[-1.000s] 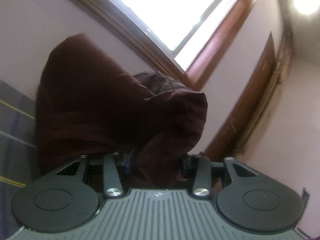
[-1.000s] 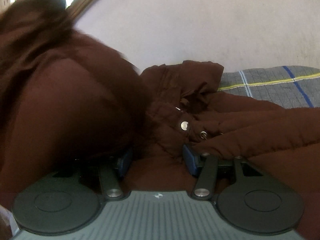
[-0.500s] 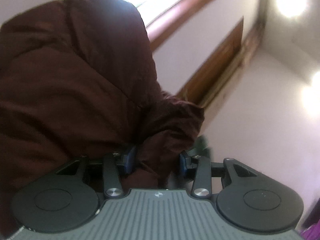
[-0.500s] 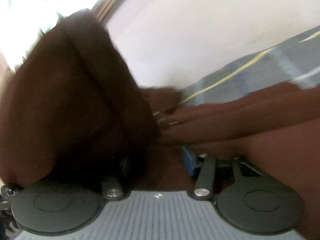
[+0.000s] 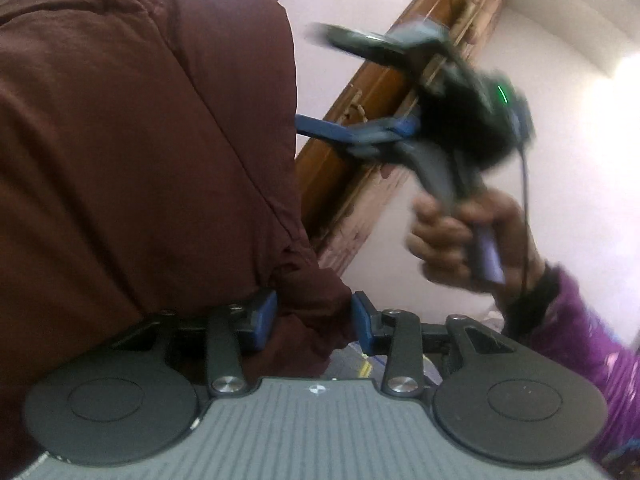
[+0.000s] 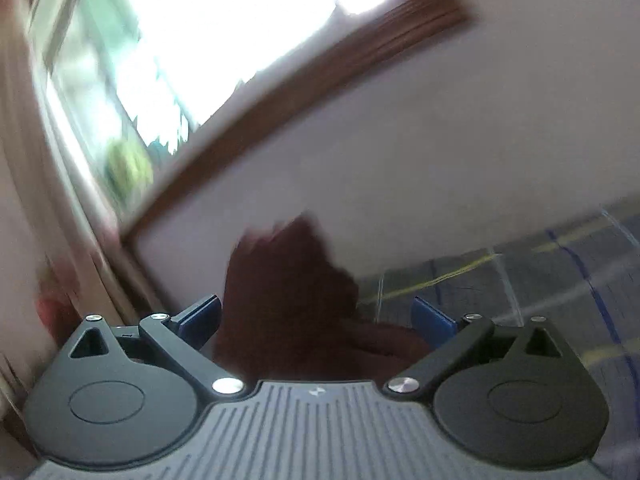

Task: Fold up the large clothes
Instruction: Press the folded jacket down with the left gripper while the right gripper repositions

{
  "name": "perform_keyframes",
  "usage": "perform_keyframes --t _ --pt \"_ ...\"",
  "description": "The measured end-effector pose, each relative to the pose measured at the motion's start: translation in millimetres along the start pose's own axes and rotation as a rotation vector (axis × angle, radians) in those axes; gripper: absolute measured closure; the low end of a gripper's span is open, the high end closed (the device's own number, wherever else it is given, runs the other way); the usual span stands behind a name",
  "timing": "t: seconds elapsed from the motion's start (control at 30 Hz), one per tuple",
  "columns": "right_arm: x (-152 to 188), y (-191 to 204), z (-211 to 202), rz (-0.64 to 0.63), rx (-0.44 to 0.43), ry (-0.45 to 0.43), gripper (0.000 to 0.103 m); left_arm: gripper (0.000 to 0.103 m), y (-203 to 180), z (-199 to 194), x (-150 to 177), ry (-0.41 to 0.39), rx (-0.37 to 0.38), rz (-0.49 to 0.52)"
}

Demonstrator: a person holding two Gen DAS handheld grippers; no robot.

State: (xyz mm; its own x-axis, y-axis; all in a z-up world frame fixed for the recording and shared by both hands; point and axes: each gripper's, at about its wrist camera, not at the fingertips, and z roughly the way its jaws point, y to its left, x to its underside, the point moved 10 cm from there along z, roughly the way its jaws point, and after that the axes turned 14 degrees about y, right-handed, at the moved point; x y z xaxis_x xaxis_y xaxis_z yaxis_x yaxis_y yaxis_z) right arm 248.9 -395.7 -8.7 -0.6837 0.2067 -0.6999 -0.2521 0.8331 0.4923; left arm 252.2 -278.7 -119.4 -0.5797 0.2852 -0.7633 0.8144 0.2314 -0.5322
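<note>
Two grippers | left gripper (image 5: 313, 317) grips jacket (image 5: 132, 140) | right gripper (image 6: 316, 320) just opened (wide)

**Daylight glare and heavy motion blur**

We see the window (image 6: 224, 20) blown out to white in the right wrist view, everything around it smeared. In the left wrist view the brown coat (image 5: 140, 140) stays dim but sharp, while the hand (image 5: 460, 236) blurs. Straight edges bend near the borders.
</note>
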Motion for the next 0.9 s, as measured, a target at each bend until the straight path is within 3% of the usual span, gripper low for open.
perform_keyframes --t 0.07,0.17,0.23,0.3,0.37,0.43,0.5,0.6,0.63,0.83,0.87,0.9 --pt "-0.6 11.0 46.7 -0.064 0.076 0.104 0.003 0.061 0.8 1.8 1.0 0.003 -0.007 0.004" --pt "12.2 26.7 90.5 -0.153 0.101 0.206 0.046 0.057 -14.0 -3.5 -2.4 0.006 -0.026 0.022" --pt "15.6 34.8 87.3 -0.208 0.145 0.188 0.060 0.040 -22.4 -25.1 -6.6 -0.022 -0.008 0.007" --pt "24.2 39.7 69.2 -0.244 0.172 0.150 0.069 0.015 -24.5 -57.7 -18.0 -0.114 -0.044 0.011" --pt "36.1 36.9 57.3 -0.262 0.224 0.131 0.072 0.002 -25.3 -91.2 -33.7 -0.235 -0.077 0.011" --pt "51.9 32.3 51.2 -0.277 0.267 0.119 0.074 0.000 -14.9 -117.5 -48.6 -0.335 -0.206 0.052" --pt "62.0 23.8 34.1 -0.265 0.289 0.103 0.076 0.003 16.1 -117.9 -63.5 -0.304 -0.318 0.046" --pt "76.5 14.1 18.2 -0.214 0.299 0.064 0.077 0.008 63.8 -97.9 -65.1 -0.226 -0.277 -0.129" --pt "82.6 8.9 12.8 -0.179 0.289 0.056 0.077 0.008 75.1 -88.9 -63.3 -0.210 -0.299 -0.153" --pt "117.4 -2.3 -23.9 0.030 0.242 -0.035 0.077 0.003 82.0 -78.1 -54.4 -0.215 -0.326 -0.111" --pt "121.6 -5.1 -34.8 0.079 0.248 -0.055 0.071 0.003 89.4 -84.5 -48.6 -0.219 -0.327 -0.117" --pt "124.1 -10.7 -45.9 0.127 0.261 -0.072 0.046 0.003 86.7 -88.1 -44.8 -0.219 -0.329 -0.122"
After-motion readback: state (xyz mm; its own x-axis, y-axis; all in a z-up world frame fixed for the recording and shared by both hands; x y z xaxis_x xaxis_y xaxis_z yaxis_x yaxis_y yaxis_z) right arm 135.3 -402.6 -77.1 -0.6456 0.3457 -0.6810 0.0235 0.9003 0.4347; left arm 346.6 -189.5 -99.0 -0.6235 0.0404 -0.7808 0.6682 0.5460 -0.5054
